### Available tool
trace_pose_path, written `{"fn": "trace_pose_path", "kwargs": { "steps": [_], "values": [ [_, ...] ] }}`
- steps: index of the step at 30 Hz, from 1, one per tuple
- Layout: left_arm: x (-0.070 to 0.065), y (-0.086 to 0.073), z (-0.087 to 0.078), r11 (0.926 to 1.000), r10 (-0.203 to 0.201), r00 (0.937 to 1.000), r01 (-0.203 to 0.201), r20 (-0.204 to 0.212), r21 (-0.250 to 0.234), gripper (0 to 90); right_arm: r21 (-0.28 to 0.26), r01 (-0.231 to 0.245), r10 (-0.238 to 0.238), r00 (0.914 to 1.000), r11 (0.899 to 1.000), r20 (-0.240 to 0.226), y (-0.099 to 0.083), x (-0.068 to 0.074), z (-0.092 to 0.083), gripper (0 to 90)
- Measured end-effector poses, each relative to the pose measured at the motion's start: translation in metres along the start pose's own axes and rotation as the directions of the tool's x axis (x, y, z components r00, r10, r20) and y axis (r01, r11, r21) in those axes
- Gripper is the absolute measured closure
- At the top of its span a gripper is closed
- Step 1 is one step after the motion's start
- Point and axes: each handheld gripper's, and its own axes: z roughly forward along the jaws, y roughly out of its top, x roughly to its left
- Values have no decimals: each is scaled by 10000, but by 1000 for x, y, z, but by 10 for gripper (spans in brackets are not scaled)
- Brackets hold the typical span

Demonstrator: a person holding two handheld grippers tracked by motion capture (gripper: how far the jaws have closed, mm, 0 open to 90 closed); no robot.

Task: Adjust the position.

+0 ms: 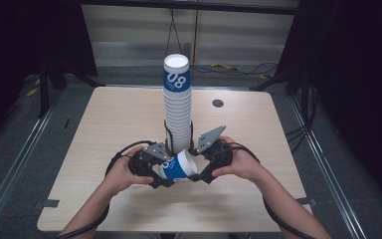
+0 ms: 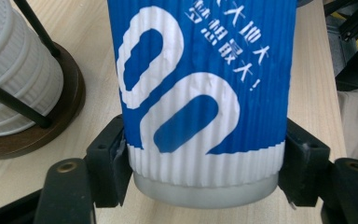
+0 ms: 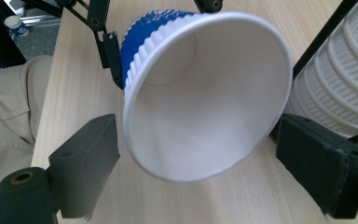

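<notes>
A blue and white ribbed paper cup (image 1: 177,167) lies on its side just above the table, near the front middle. My left gripper (image 1: 160,174) is shut on it near its base; in the left gripper view the cup (image 2: 200,93) sits pinched between both black jaws. My right gripper (image 1: 199,172) is open at the cup's mouth. In the right gripper view the white open mouth of the cup (image 3: 205,98) faces the camera, and the jaws stand apart on either side of the rim. Just behind stands a tall stack of cups (image 1: 177,107) in a black wire holder.
The holder's round wooden base (image 2: 56,126) rests on the light wooden table (image 1: 114,119). A black round hole (image 1: 218,103) sits in the table at the back right. The person's trouser leg (image 3: 4,107) is beside the table's near edge. Cables lie on the floor behind.
</notes>
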Motion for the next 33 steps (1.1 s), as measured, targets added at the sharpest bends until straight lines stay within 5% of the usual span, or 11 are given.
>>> {"fn": "trace_pose_path", "kwargs": {
  "steps": [23, 29, 33],
  "values": [
    [-1, -2, 1, 9993, 196, 9995, -188, 252, -325, 305, -352, 474, -483, 9985, 9983, -251, 7, -1, 4, 148],
    [-2, 1, 3, 10000, 87, 9999, -87, -109, -26, 291, -207, 483, -487, 9987, 9986, -177, 7, -2, 3, 157],
    [0, 0, 4, 9994, -56, 9989, 72, -473, 353, 194, -143, 350, -352, 9993, 9993, -127, 5, -4, 0, 161]
  ]
}}
